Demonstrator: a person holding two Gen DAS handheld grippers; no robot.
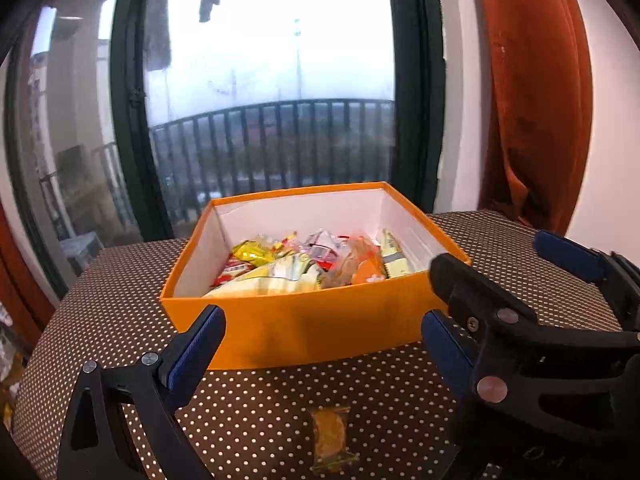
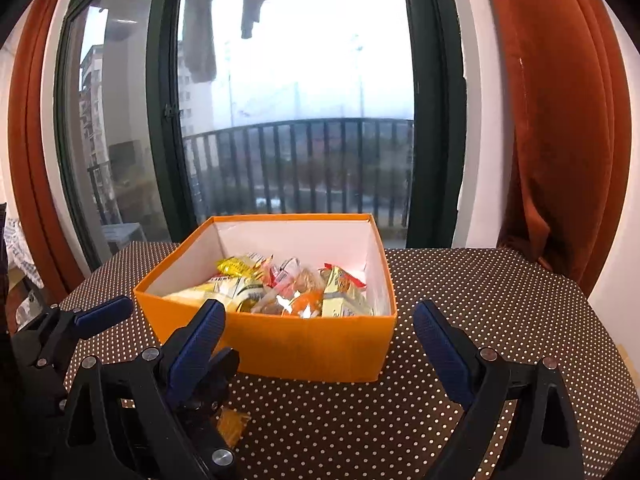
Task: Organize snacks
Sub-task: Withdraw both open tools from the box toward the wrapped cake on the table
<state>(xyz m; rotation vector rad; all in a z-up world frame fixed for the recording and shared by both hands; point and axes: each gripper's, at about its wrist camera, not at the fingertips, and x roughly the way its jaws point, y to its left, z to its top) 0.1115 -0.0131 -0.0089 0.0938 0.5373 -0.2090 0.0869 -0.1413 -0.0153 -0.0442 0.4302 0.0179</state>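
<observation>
Lone yellow clear-wrapped snack packet (image 1: 330, 442) flat near the bench's (image 1: 280, 400) near edge, long axis toward the orange cardboard box (image 1: 304, 328). Nearer the left gripper (image 1: 320, 344), directly below its empty, spread jaws. Right gripper (image 2: 318, 334) likewise apart.

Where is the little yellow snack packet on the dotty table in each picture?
Left wrist view: the small yellow packet lies on the dotted tablecloth at bottom centre, in front of the orange box.
Right wrist view: the same packet peeks out at bottom left, partly hidden behind the black gripper parts.
Shared landmark: the orange box full of snacks, just behind the packet in both.
</observation>
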